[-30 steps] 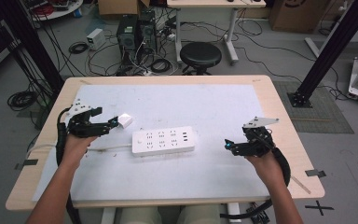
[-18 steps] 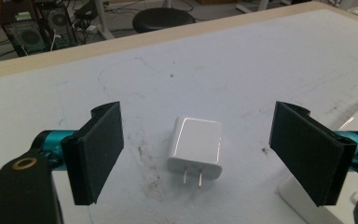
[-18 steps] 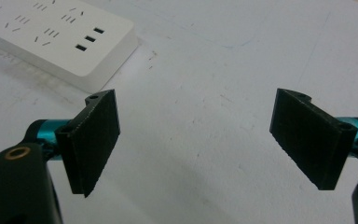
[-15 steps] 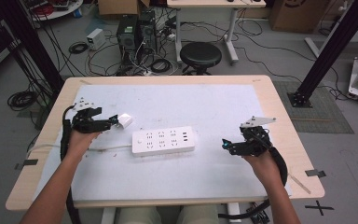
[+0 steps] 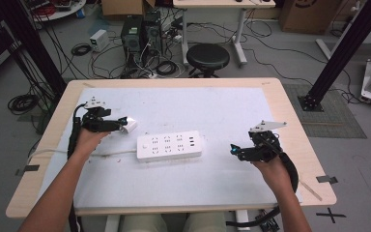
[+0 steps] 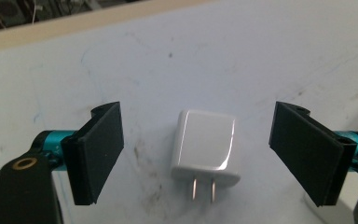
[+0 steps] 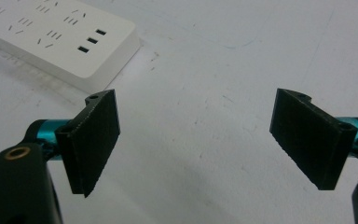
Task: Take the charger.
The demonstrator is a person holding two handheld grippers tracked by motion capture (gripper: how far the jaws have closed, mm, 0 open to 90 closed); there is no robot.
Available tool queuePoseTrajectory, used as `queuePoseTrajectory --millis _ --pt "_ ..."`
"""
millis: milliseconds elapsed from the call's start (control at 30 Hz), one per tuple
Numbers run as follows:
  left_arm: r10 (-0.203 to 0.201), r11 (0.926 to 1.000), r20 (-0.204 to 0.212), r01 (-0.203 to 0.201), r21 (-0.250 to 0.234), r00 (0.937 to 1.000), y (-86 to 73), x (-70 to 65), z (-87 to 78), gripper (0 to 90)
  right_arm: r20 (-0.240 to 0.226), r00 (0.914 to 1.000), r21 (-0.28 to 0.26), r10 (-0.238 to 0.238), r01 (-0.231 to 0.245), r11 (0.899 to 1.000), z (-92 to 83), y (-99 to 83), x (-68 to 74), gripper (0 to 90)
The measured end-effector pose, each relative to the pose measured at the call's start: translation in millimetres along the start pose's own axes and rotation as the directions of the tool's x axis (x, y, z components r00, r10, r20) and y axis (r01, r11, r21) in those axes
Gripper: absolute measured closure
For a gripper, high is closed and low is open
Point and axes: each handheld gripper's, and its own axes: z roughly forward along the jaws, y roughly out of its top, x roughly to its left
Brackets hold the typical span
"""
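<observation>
1. Left gripper (image 6: 198,154): jaws spread wide, one on either side of the charger plug, touching neither face. Holds nothing.
2. Charger plug (image 6: 206,146): small white cube lying flat on the mat between the left jaws, its two metal prongs pointing back toward the gripper. In the high view it sits at the left gripper's tip (image 5: 124,124), near the left end of the power strip but apart from it.
3. Right gripper (image 5: 233,150): jaws wide apart over bare mat, empty; it sits well clear of the strip's right end.
4. Power strip (image 5: 169,145): long white block at mid-table, sockets up, its cord running off leftward.
5. White mat (image 5: 198,106): scuffed sheet covering the wooden table (image 5: 290,116).
6. Risk, judged: the plug's faces look glossy and rounded at the corners; a skewed close could pinch a corner and squirt it out.
7. Risk, judged: prongs face the gripper, so a grasp here would leave them turned away from the sockets.
</observation>
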Motion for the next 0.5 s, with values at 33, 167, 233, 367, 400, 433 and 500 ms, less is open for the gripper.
queuePoseTrajectory --millis 33,167,233,367,400,433,500 --pt "0.003 0.9999 0.002 -0.003 0.016 1.0000 -1.1 -0.6 3.7 17.7 -0.002 1.0000 0.002 0.004 -0.004 1.000 0.6 -0.4 0.1 16.0" --pt "0.014 0.9982 0.008 -0.015 0.058 0.9999 -4.8 -2.9 16.3 17.7 -0.007 1.0000 0.010 0.000 0.000 1.000 2.8 -1.9 0.7 16.0" --pt "0.030 0.9971 0.013 -0.031 0.070 0.9995 -6.5 -4.7 21.8 17.7 -0.009 1.0000 0.005 -0.003 0.003 1.000 2.6 -2.1 0.2 16.0" --pt "0.042 0.9933 -0.009 -0.040 0.108 0.9991 -10.3 -5.3 28.6 17.9 -0.007 1.0000 0.005 0.003 -0.003 1.000 2.1 -2.1 -1.6 16.0" --pt "0.037 0.9926 -0.015 -0.035 0.116 0.9992 -11.2 -4.8 30.0 17.8 -0.006 1.0000 0.006 0.005 -0.005 1.000 2.2 -2.0 -1.7 16.0" --pt "0.030 0.9922 -0.016 -0.028 0.121 0.9994 -12.4 -5.0 31.3 17.9 -0.005 1.0000 0.008 0.005 -0.005 1.000 2.5 -1.9 -1.7 16.1" --pt "0.035 0.9902 -0.014 -0.032 0.135 0.9993 -14.8 -5.5 33.4 17.8 -0.005 1.0000 0.010 0.002 -0.002 1.000 3.1 -1.8 -1.7 16.0"
